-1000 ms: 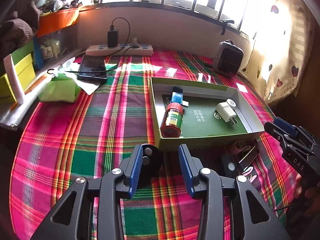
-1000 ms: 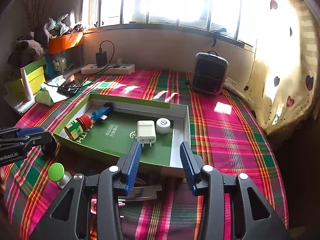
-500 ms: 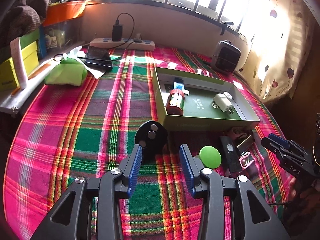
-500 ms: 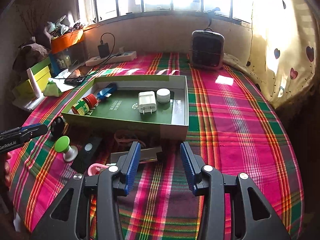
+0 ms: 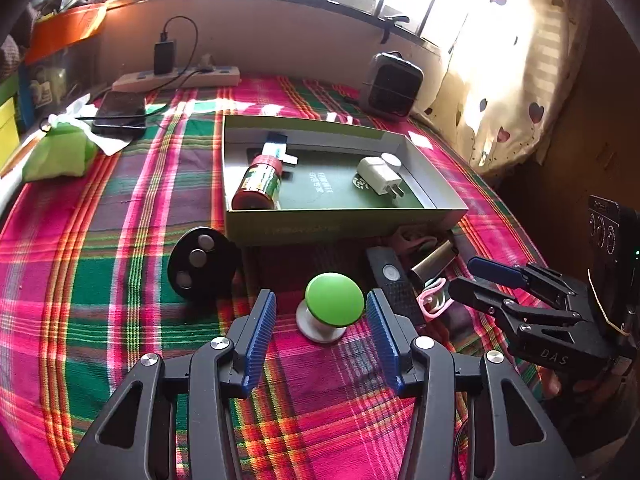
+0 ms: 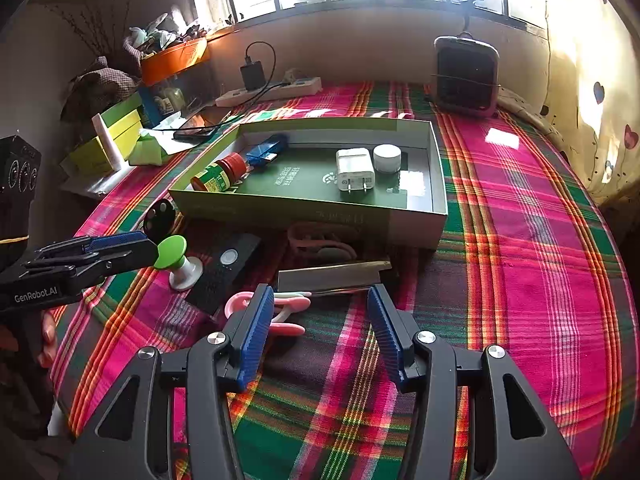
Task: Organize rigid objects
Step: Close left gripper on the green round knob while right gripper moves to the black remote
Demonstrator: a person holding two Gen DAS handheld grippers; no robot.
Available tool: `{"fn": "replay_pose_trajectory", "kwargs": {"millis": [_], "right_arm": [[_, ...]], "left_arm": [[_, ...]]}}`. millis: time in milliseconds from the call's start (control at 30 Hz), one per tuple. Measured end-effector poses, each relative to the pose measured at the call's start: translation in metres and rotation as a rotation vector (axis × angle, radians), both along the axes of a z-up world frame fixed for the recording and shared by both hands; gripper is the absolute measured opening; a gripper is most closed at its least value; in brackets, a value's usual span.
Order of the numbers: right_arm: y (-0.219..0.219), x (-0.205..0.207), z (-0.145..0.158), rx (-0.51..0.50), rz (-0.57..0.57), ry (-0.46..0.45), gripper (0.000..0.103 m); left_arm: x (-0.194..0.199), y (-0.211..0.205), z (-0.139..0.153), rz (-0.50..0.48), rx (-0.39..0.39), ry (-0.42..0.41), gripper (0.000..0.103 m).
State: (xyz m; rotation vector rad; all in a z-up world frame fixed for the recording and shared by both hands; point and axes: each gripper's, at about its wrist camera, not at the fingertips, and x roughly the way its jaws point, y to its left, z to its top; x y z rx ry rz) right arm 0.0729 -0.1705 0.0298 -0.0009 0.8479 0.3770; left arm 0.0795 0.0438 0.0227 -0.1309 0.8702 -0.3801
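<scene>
Since a second ago the wide-open left gripper (image 5: 320, 316) has been brought around the green mushroom-shaped knob (image 5: 334, 305) at lower centre, readying it for boxing

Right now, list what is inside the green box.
Inside the green box: a red-capped bottle lying down, a blue USB stick, a white charger plug and a small white jar. The near wall hides the floor strip behind it.
</scene>
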Motion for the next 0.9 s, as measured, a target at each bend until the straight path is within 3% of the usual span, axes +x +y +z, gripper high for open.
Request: {"fn": "replay_pose_trajectory", "kwargs": {"millis": [633, 800, 900], "right_arm": [[0.013, -0.001, 0.005, -0.007, 0.029, -0.011, 0.05], [0.015, 0.0, 0.005, -0.013, 0.027, -0.011, 0.05], [0.019, 0.0, 0.005, -0.015, 0.029, -0.008, 0.05]], "left_arm": [[0.017, -0.014, -0.01, 0.022, 0.07, 0.015, 0.047], [0.016, -0.011, -0.008, 0.028, 0.063, 0.006, 0.033], [0.015, -0.008, -0.008, 0.035, 0.064, 0.007, 0.032]]}}
